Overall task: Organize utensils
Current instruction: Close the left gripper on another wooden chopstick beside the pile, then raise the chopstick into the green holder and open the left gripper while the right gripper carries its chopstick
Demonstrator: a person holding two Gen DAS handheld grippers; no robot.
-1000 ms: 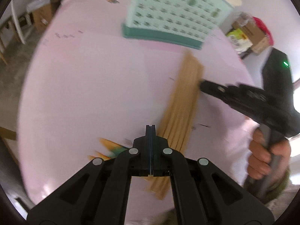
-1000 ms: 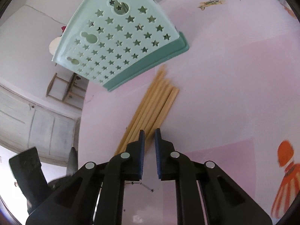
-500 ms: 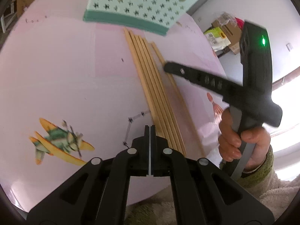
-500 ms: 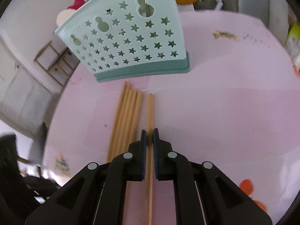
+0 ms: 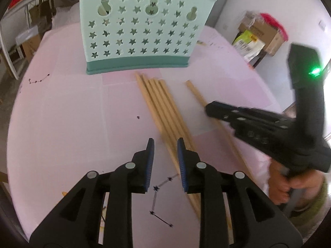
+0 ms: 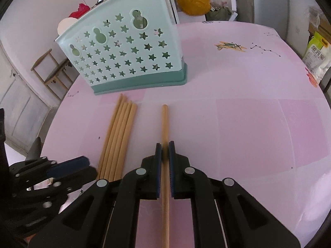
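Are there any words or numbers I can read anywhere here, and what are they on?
White and green bag at the right edge of the right wrist view: large printed characters, too blurred to read.
Yellow-green package beside the cardboard box: printed label, too small to read.
Mint utensil holder, wooden chopsticks and pink tablecloth: no text, only star cutouts and drawings.

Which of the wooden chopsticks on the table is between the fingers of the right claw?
The single chopstick lying apart, to the right of the bundle of five. The right claw is shut on it.
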